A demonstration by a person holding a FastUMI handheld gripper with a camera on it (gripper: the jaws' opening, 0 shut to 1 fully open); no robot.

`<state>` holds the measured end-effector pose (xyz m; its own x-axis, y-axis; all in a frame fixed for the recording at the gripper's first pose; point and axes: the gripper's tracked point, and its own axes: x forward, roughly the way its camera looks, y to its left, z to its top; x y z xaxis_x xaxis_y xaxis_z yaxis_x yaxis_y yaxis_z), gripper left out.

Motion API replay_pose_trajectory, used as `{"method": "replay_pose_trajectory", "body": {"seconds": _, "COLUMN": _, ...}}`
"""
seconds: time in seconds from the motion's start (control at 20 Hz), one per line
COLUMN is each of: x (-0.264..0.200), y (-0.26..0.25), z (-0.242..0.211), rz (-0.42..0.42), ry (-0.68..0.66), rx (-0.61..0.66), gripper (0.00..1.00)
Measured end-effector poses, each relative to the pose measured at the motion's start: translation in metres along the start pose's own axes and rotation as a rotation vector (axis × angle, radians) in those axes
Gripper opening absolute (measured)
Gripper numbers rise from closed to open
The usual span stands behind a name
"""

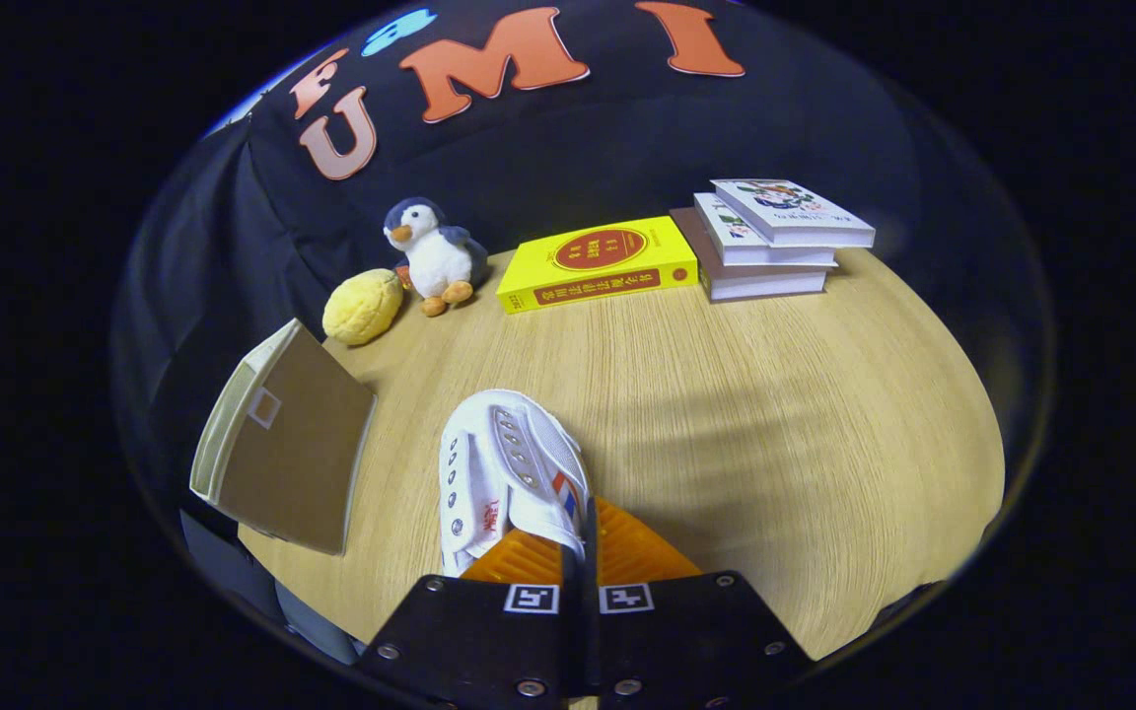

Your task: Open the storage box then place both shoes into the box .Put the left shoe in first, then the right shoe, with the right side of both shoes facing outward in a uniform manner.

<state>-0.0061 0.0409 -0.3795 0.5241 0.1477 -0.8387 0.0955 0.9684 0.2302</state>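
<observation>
A round, pale wood-grain worktop stands before a draped black cloth wall, evenly lit from above.

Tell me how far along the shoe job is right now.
Done: the box beside the fingers looks open, its lid or flap raised. In hand: the gripper is shut on a white shoe, held over the table; which shoe it is I cannot tell. Left: getting this shoe into the box, then the second one, right sides facing outward. The box's inside is hidden.
</observation>
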Motion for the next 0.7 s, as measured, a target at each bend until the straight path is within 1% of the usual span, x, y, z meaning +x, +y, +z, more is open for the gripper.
{"method": "replay_pose_trajectory", "body": {"seconds": 0.2, "x": -0.028, "y": 0.042, "z": 0.032, "rz": 0.041, "ry": -0.059, "rx": 0.003, "gripper": 0.00}}
{"method": "replay_pose_trajectory", "body": {"seconds": 0.4, "x": -0.050, "y": 0.096, "z": 0.064, "rz": 0.078, "ry": -0.100, "rx": 0.000, "gripper": 0.00}}
{"method": "replay_pose_trajectory", "body": {"seconds": 0.7, "x": -0.049, "y": 0.187, "z": 0.083, "rz": 0.124, "ry": -0.090, "rx": 0.024, "gripper": 0.00}}
